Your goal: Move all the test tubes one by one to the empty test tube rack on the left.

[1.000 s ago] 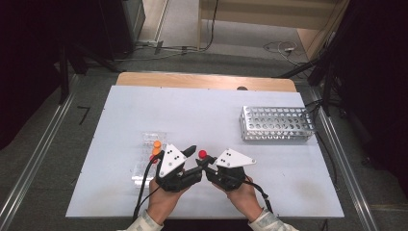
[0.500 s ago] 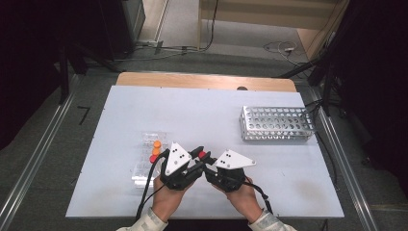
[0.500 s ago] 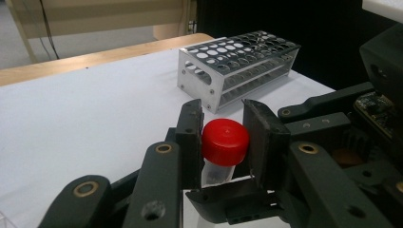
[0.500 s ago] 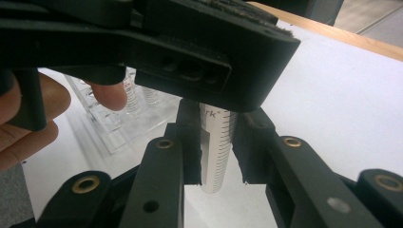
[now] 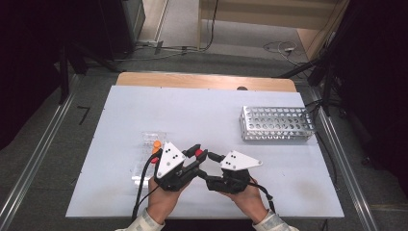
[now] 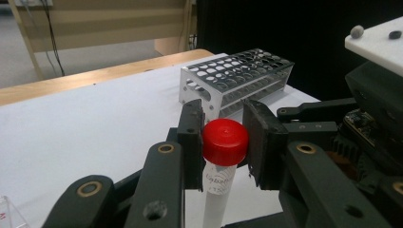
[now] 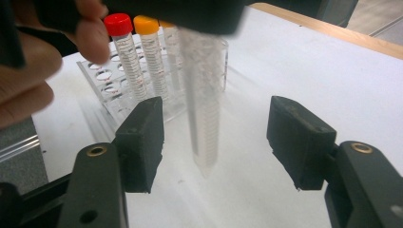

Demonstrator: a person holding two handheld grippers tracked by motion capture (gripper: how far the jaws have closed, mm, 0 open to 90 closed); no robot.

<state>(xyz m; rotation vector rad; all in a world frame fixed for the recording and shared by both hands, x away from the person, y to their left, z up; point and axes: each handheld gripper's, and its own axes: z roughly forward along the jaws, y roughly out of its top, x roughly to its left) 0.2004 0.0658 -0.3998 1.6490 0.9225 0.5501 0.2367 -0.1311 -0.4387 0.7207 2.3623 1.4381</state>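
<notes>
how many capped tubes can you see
4, perhaps more hidden. A red-capped tube is clamped at its cap by the left gripper. In the clear rack: a second red-capped tube, an orange-capped tube, and another orange-capped one partly hidden behind.

A metal rack (image 5: 276, 123) full of round holes stands on the white table (image 5: 192, 110) toward its far right side. A clear plastic rack (image 5: 146, 159) near the front left holds an orange-capped tube (image 5: 156, 144).
</notes>
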